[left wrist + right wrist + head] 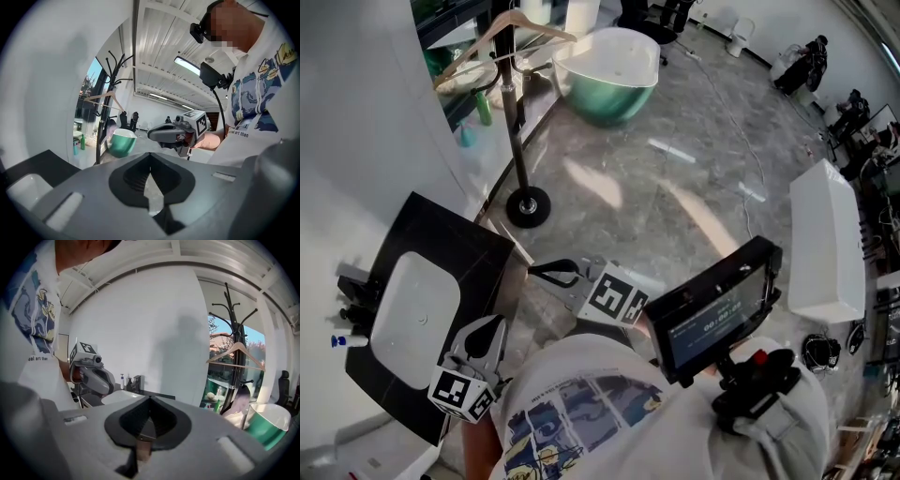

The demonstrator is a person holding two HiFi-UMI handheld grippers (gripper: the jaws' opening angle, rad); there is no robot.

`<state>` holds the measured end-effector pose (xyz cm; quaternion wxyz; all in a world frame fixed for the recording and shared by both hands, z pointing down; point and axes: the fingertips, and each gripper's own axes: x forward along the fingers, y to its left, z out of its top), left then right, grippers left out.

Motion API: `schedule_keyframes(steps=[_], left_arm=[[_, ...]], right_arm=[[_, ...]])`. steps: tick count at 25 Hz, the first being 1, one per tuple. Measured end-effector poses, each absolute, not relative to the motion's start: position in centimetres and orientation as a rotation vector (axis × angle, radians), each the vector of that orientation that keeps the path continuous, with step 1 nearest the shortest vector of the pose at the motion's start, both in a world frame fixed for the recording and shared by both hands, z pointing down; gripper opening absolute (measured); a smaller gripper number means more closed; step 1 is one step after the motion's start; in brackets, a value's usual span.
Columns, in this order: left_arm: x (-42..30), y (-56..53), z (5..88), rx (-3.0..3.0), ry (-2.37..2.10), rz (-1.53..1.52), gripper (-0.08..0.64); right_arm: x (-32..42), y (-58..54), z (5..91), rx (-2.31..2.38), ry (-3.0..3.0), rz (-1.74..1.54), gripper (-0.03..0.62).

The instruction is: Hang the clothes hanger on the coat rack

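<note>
- The left gripper (pixel 150 164) has its jaws pressed together and holds nothing. The right gripper (pixel 150 405) is likewise closed and empty.
- The wooden clothes hanger (pixel 514 33) hangs on the coat rack (pixel 518 122), well apart from both grippers.
- The marble floor (pixel 675 187) is glossy. A white basin (pixel 408 314) sits in a black counter by the wall.
- A green tub (pixel 609 80) stands beside the rack, and a white box (pixel 825 244) lies on the right, with open floor between them.

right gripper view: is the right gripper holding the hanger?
No: the right gripper has its jaws shut on nothing, and the wooden hanger hangs on the coat rack, well away from it.
</note>
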<state>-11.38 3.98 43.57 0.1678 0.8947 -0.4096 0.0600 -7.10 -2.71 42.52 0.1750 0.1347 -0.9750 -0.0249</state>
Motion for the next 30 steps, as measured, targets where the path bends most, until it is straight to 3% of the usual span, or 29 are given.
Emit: schedule_keyframes(steps=[30], left_arm=[[-10.1,3.0,44.0,2.542,-1.133,0.174,0.003]], right_arm=[[-6.7,-3.3,41.5,0.371,-2.755,-0.118,0.002]])
